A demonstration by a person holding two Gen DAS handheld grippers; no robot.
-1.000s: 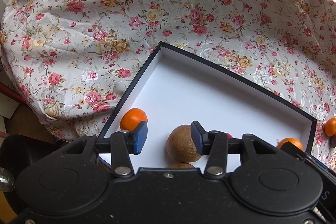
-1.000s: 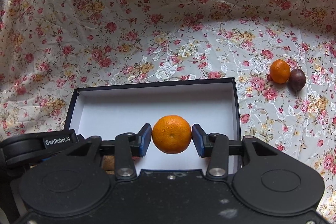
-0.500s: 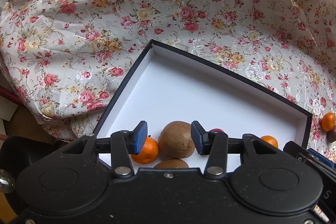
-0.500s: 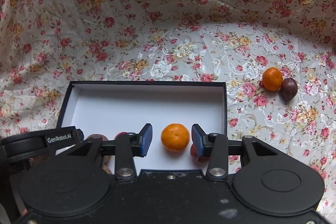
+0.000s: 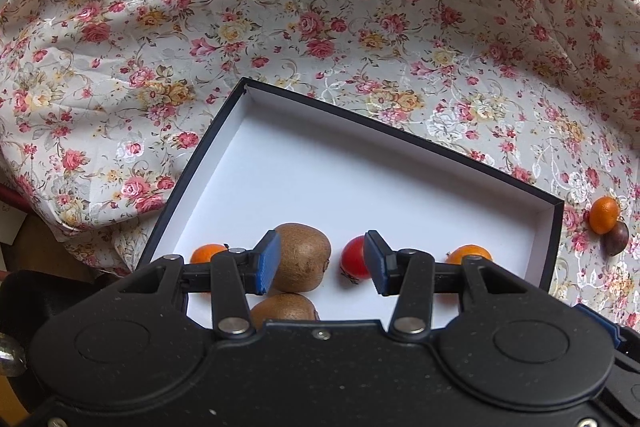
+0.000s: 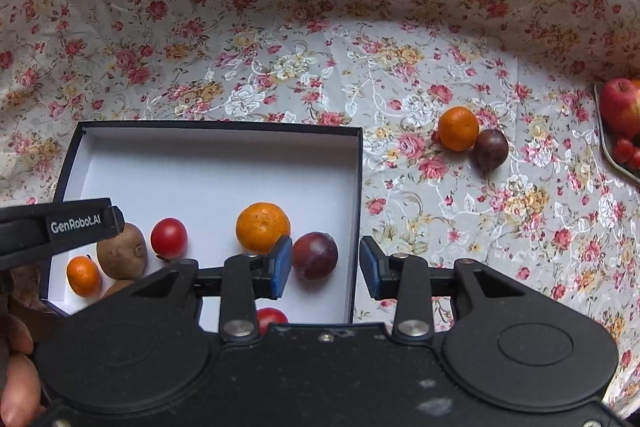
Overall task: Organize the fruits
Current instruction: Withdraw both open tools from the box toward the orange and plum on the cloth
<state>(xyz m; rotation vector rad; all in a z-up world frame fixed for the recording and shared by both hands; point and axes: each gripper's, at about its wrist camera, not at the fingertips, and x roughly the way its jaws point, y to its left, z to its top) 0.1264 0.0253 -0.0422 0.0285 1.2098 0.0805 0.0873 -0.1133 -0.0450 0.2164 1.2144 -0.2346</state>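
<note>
A black box with a white inside (image 6: 216,171) (image 5: 360,163) lies on the flowered cloth. In it are a mandarin (image 6: 262,227), a plum (image 6: 315,255), a red tomato (image 6: 169,238) (image 5: 354,258), a kiwi (image 6: 121,256) (image 5: 302,257), a second kiwi (image 5: 284,309) and a small mandarin (image 6: 83,275) (image 5: 206,253). My right gripper (image 6: 325,267) hangs open and empty over the box's right wall. My left gripper (image 5: 320,263) is open above the kiwi and tomato, holding nothing. Outside the box lie another mandarin (image 6: 458,128) (image 5: 604,215) and a dark passion fruit (image 6: 491,149) (image 5: 616,243), touching.
A tray (image 6: 612,155) at the far right edge holds a red apple (image 6: 621,106) and small tomatoes (image 6: 625,150). Another tomato (image 6: 272,319) peeks out under my right gripper. A hand (image 6: 16,379) shows at lower left. The cloth rises in folds behind.
My right gripper let go of the mandarin into the box, then drew back and swung right. My left gripper pulled back, so more of the box and fruit shows.
</note>
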